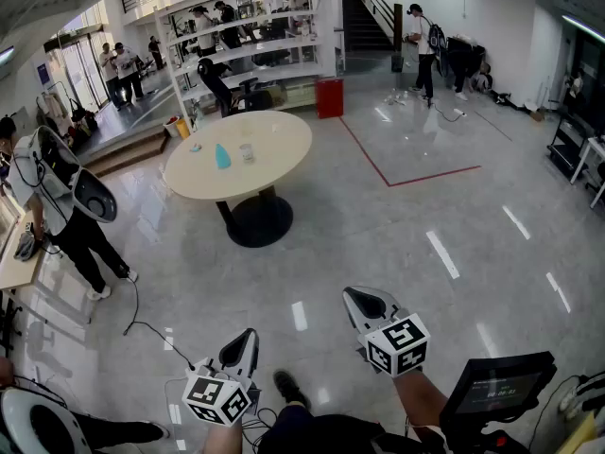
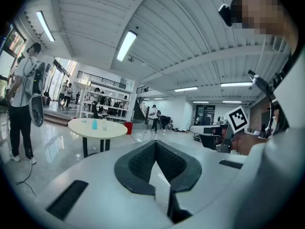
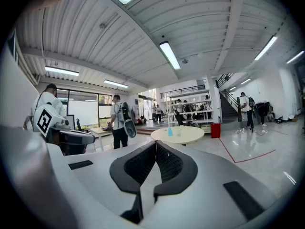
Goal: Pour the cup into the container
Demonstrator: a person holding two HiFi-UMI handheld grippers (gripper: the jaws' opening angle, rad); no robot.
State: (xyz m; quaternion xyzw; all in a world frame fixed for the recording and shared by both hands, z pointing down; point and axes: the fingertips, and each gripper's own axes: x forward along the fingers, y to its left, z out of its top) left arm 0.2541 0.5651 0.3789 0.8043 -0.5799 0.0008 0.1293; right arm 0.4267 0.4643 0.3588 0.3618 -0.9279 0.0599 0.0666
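Both empty, jaws pressed together: left gripper (image 1: 244, 340), right gripper (image 1: 360, 300). We judge small clear cup (image 1: 247, 152) on round beige table (image 1: 279, 145) light, probably slippery; grip mid-wall.

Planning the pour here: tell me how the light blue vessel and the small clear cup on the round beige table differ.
Colour: the light blue vessel looks solid blue, the small clear cup see-through.
Size: the light blue vessel stands taller than the small clear cup.
Place: in the head view the vessel is left of the cup, a gap between them.
Both stand upright on the round beige table.
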